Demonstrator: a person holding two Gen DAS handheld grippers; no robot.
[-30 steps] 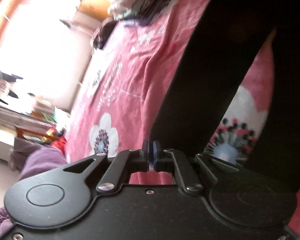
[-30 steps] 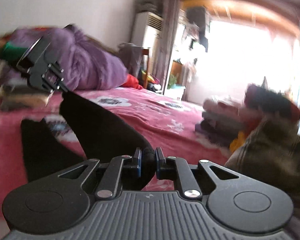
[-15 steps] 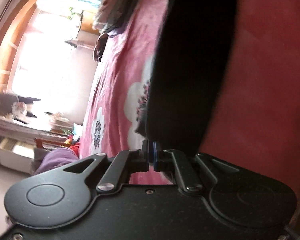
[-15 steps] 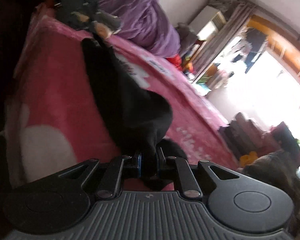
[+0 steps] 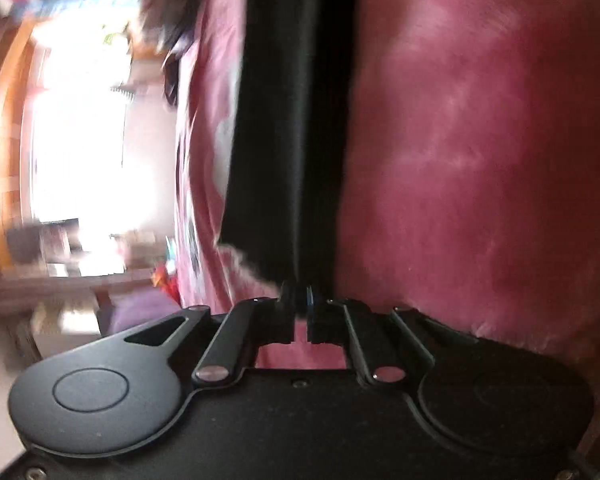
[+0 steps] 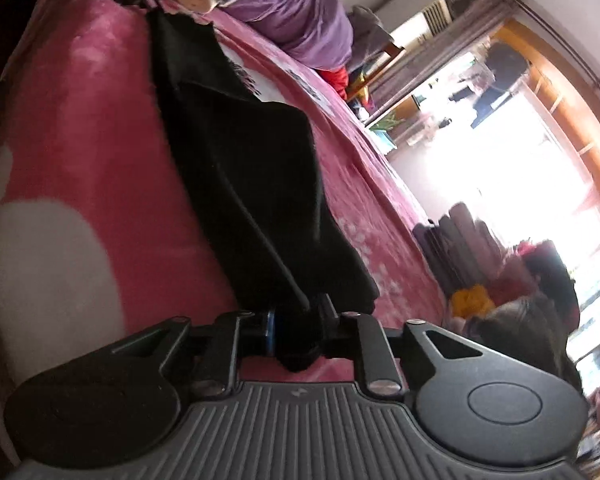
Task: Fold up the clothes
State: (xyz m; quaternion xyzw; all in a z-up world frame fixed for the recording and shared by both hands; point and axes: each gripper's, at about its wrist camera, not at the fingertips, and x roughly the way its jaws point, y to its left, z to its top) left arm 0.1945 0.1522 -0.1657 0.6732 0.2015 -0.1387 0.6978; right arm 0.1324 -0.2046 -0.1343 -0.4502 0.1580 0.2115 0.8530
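Stretching up the frame's centre across the fuzzy pink blanket (image 6: 80, 128), the long black garment (image 6: 244, 168) lay pinched in both the left gripper (image 5: 299, 300) and right gripper (image 6: 298, 320) jaws.

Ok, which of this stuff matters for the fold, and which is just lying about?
In the job:
black garment
left gripper
right gripper
pink blanket

Lying about:
purple quilt
clothes pile

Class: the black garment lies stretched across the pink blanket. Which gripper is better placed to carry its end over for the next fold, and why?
Probably right: the right gripper clamps a thick bunch of the black garment; the left gripper pinches only an edge.
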